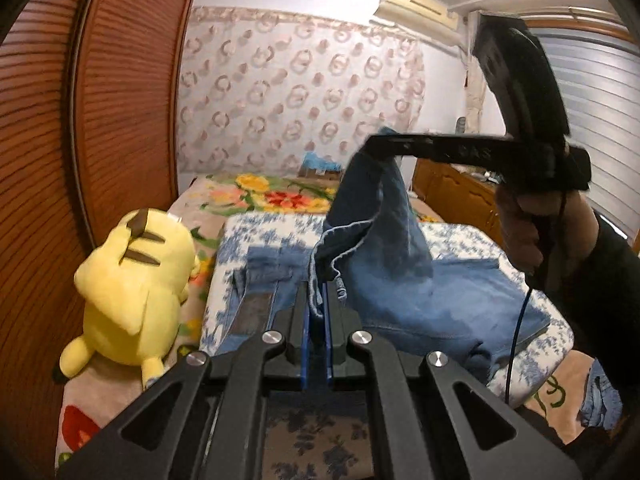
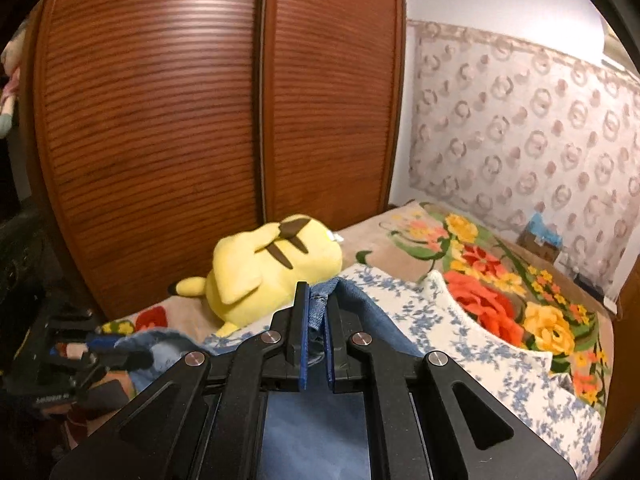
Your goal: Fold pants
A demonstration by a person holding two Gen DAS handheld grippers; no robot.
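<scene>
Blue denim pants (image 1: 420, 292) spread over a white cushion with blue flower print (image 1: 460, 240), on a bed under a floral blanket (image 1: 256, 190). One edge of the denim pinched between the closed blue pads of the left gripper (image 1: 318, 300), a frayed hem and loose threads hanging just ahead of the fingertips. Another part of the fabric drawn up into a peak above the cushion, clamped at its top in the tip of the right gripper (image 1: 380, 146), seen from the side in the left wrist view with a hand (image 1: 528, 228) around its handle and a dark sleeve behind. In the right wrist view, right gripper (image 2: 318, 312) jaws narrow, shut on a fold of denim, with more blue cloth draped beneath the fingers and down over the gripper body. Left gripper visible there at the lower left edge (image 2: 132, 356), low and blurred, with denim bunched beside it. Yellow plush toy with brown stripes (image 1: 136, 280) lying on the blanket just beside the cushion, near the louvred wooden wardrobe doors (image 2: 200, 120). Beyond the bed, a wall hung with a ring-patterned covering (image 1: 300, 92); an air conditioner (image 1: 420, 4) high on the wall, a window blind (image 1: 592, 92) to the right, a wooden cabinet (image 1: 452, 188) below it. Small blue-topped box (image 2: 540, 236) at the far end of the bed.
</scene>
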